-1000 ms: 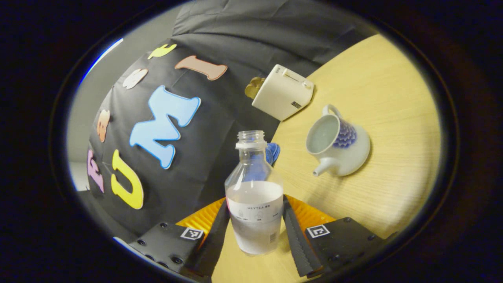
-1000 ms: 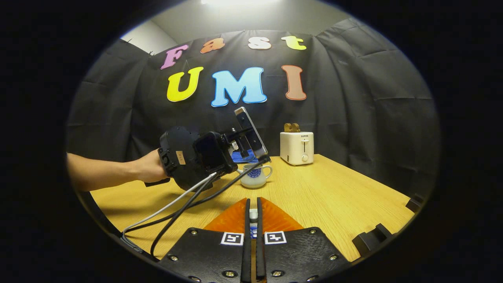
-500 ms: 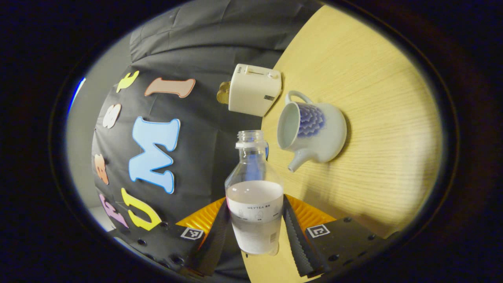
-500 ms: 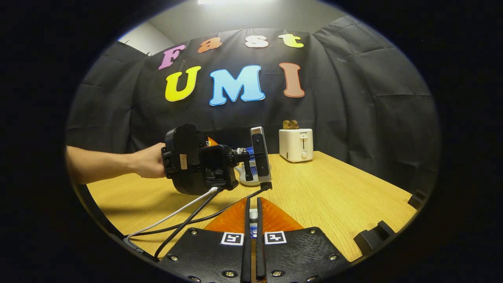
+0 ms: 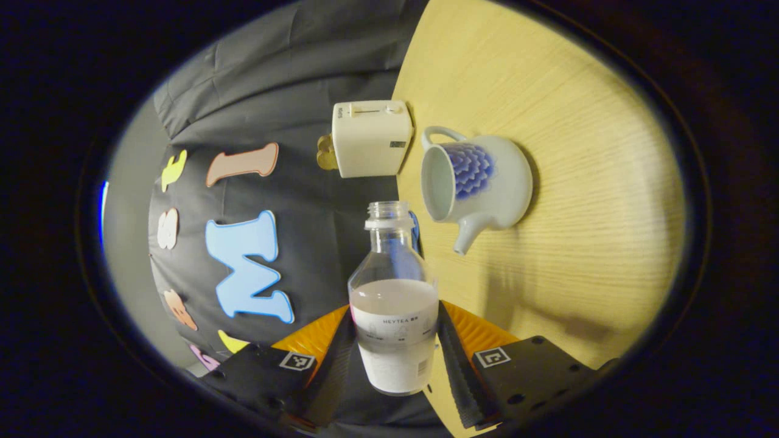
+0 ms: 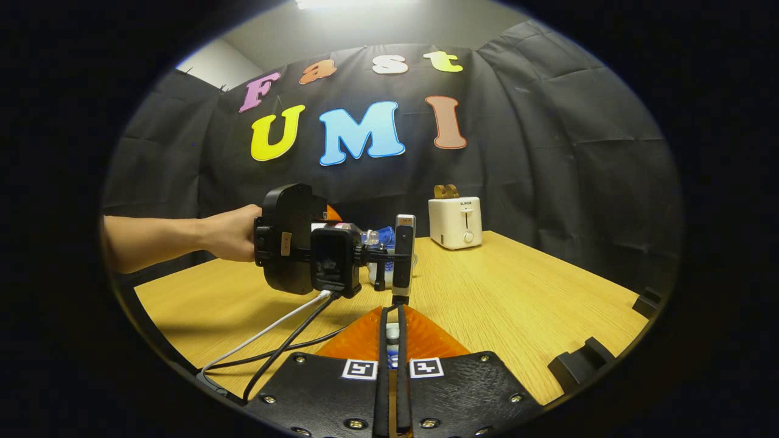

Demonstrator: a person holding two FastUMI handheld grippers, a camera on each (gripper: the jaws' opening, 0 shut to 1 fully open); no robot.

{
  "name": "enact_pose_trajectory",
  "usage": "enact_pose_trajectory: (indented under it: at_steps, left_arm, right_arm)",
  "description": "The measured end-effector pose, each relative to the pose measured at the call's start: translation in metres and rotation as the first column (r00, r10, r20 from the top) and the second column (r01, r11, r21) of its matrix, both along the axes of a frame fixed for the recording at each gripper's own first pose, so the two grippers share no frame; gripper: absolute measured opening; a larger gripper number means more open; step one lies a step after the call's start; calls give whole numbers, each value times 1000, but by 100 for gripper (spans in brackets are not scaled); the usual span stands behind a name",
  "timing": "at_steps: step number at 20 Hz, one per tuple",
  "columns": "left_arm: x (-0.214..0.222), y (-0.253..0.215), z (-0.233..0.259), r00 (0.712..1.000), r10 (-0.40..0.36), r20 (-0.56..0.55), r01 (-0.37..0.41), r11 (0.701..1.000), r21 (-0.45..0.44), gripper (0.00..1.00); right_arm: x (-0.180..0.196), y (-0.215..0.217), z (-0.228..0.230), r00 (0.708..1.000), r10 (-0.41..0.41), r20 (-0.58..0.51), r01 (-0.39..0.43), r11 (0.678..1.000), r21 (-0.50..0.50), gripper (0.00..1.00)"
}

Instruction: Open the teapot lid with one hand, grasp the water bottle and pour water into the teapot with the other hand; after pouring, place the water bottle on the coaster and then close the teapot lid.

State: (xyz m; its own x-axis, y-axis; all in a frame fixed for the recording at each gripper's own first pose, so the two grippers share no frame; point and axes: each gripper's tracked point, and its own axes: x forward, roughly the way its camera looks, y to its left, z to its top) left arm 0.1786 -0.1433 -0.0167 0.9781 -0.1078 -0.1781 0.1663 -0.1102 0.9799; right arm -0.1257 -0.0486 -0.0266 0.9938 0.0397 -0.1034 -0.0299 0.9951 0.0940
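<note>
While our left gripper [image 5: 395,359] pinches the water bottle [image 5: 394,304] by its labelled lower body, both fingers pressed on its sides, the bottle's long axis runs along the fingers with the open neck pointing away from us. Beyond its mouth, the lidless teapot [image 5: 478,182] sits on the table [image 5: 584,182], opening facing the bottle, spout toward us; a toaster [image 5: 370,139] stands behind. Our right gripper [image 6: 392,356] clamps a small lid [image 6: 393,331] between nearly closed fingers; farther off, a hand [image 6: 234,234] holds the left gripper level.
</note>
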Motion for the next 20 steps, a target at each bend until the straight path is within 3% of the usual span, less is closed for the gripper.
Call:
enact_pose_trajectory:
  at_steps: [9,20]
  left_arm:
    - [0,1,9,1000,-18,2,17,984,176,87]
    - [12,-1,28,997,-52,50,34,947,320,87]
  right_arm:
    - [1,1,-7,1000,14,-21,-13,1000,11,5]
    - [1,0,-9,1000,18,-25,-18,1000,11,5]
